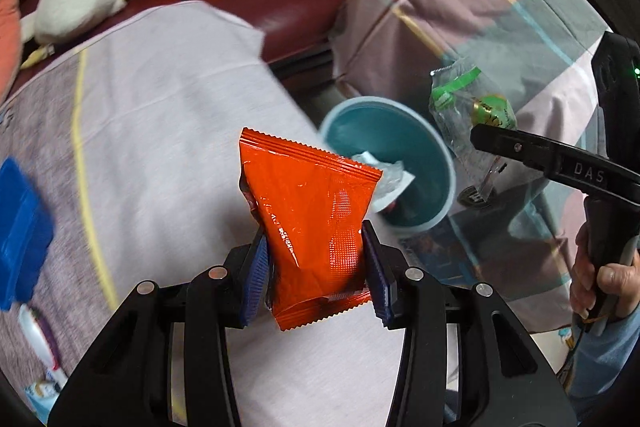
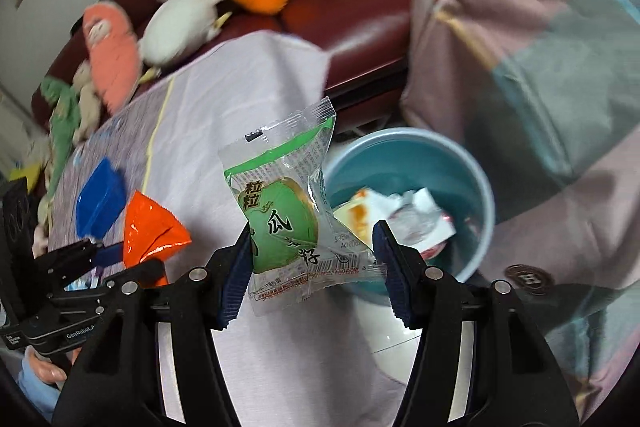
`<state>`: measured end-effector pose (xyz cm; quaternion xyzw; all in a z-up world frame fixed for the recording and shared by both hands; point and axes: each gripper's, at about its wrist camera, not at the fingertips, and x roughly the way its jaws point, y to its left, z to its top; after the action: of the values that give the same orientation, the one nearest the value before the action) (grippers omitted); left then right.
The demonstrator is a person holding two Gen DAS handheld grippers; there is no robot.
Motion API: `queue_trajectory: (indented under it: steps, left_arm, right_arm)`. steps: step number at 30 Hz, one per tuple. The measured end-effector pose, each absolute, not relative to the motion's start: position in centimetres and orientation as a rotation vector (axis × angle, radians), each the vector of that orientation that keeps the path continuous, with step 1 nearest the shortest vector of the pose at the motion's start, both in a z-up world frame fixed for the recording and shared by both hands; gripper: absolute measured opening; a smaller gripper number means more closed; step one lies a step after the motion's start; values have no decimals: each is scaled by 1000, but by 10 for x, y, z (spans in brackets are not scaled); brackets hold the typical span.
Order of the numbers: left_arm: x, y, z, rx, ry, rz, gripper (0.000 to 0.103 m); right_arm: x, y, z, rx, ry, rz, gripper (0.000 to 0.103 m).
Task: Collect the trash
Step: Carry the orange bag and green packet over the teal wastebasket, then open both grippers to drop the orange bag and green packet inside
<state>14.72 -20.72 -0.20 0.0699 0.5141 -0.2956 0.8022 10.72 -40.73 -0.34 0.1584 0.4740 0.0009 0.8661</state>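
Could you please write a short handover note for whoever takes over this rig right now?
Left tool: shut on the orange packet, held upright over the cloth-covered table.
Right tool: shut on the clear green snack packet.
Bin: the blue bucket stands on the floor past the table edge, just ahead of both tools.
Done: some crumpled wrappers already lie in the bucket.
Left: carry both packets over the bucket and release them. A blue container is on the table; whether it is trash I cannot tell.

bright, even light | motion blur | dark fisheye-warped edges
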Motion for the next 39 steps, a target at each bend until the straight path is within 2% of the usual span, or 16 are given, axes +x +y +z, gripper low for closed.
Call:
queue_trajectory:
  steps: [7, 21, 24, 26, 28, 39]
  left_arm:
    - [154, -268, -9, 187, 1117, -694, 46]
    - [179, -333, -51, 211, 1192, -741, 47]
    - [181, -339, -57, 205, 1189, -738, 58]
    - [184, -341, -60, 202, 1187, -737, 76]
    - [185, -340, -62, 198, 1184, -729, 85]
    - [192, -332, -67, 176, 1209, -715, 90]
  right_arm:
    - [101, -457, -4, 386, 965, -69, 57]
    - [108, -502, -24, 436, 983, -132, 57]
    - [111, -507, -28, 444, 986, -143, 57]
    - [112, -509, -29, 444, 990, -148, 57]
    - [114, -509, -31, 440, 996, -149, 57]
    - [124, -503, -35, 419, 1011, -153, 58]
